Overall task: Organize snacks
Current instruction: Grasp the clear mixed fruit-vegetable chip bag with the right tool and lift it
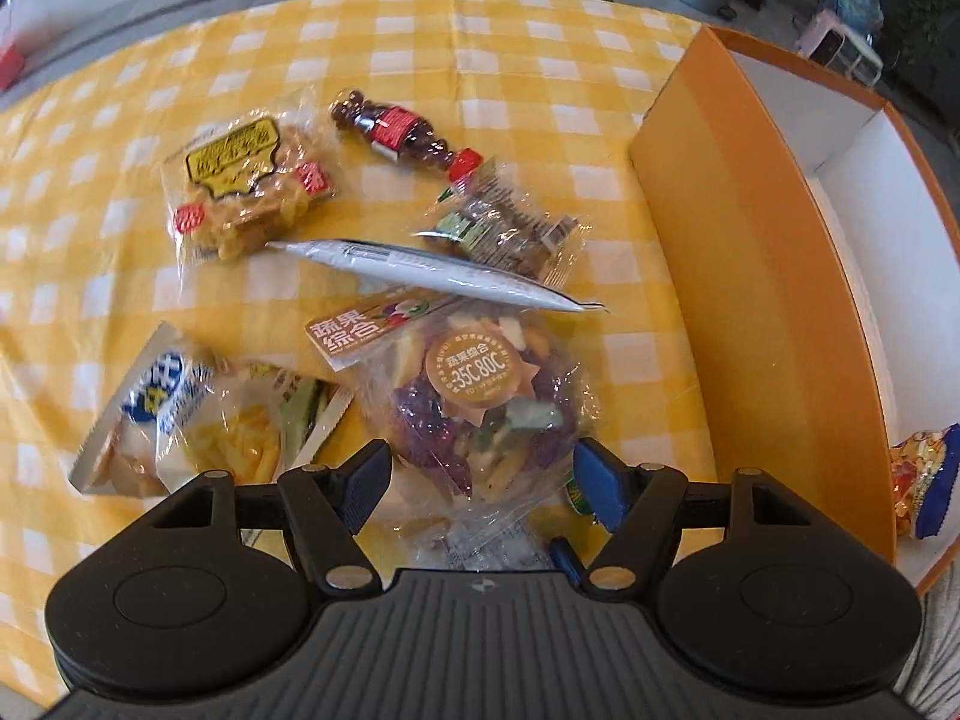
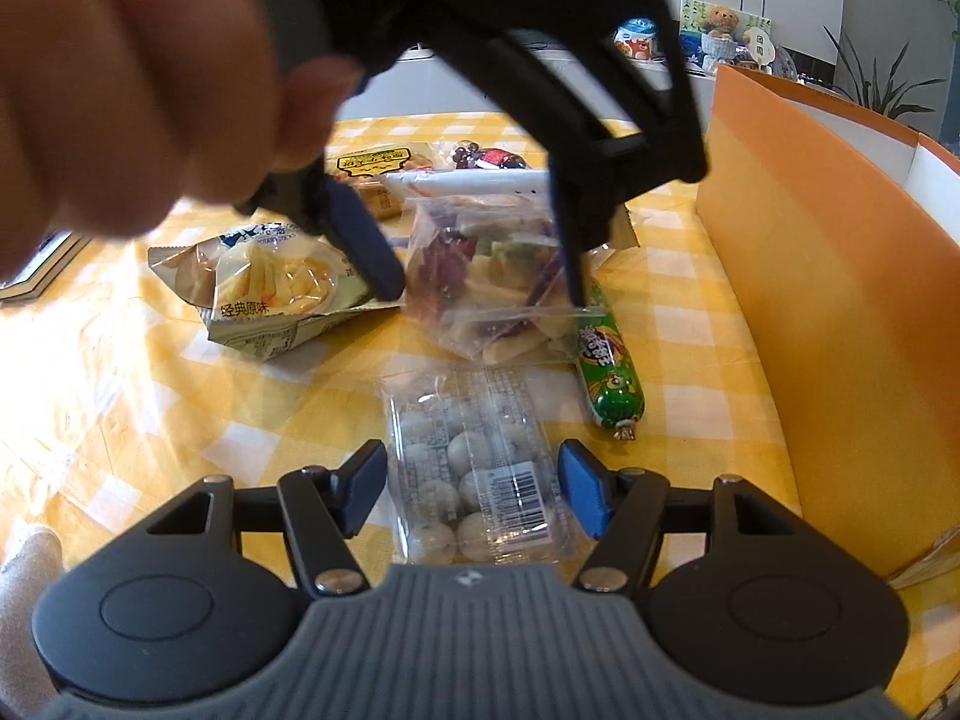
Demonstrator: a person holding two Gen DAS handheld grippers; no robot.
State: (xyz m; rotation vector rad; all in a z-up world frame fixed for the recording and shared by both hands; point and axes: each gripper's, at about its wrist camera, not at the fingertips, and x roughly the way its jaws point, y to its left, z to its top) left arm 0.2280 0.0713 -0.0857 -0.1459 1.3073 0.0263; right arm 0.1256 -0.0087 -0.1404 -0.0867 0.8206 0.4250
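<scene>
A yellow-and-white checked tablecloth (image 1: 540, 60) covers the table, and several snacks lie on it. The clear crinkled plastic bag of mixed dried fruit and vegetable chips (image 1: 480, 396), with purple, yellow and green pieces and a round brown label, lies in the middle. The left gripper (image 1: 480, 480) points down over it; its blue-padded jaws stand wide apart on both sides of the near end of the bag, and in the right wrist view its fingers reach down beside the bag without pressing it. The right gripper (image 2: 474, 492) is also open and holds nothing. Between its jaws lies a flat transparent packet of pale round candies (image 2: 474, 468) with a barcode; the pads are apart from it. Just beside that packet lies a green glossy sausage stick (image 2: 606, 360). A white and blue bag of potato sticks (image 2: 270, 294) lies to the left. The tall orange cardboard box (image 1: 756, 276) with a white inside stands at the right.
</scene>
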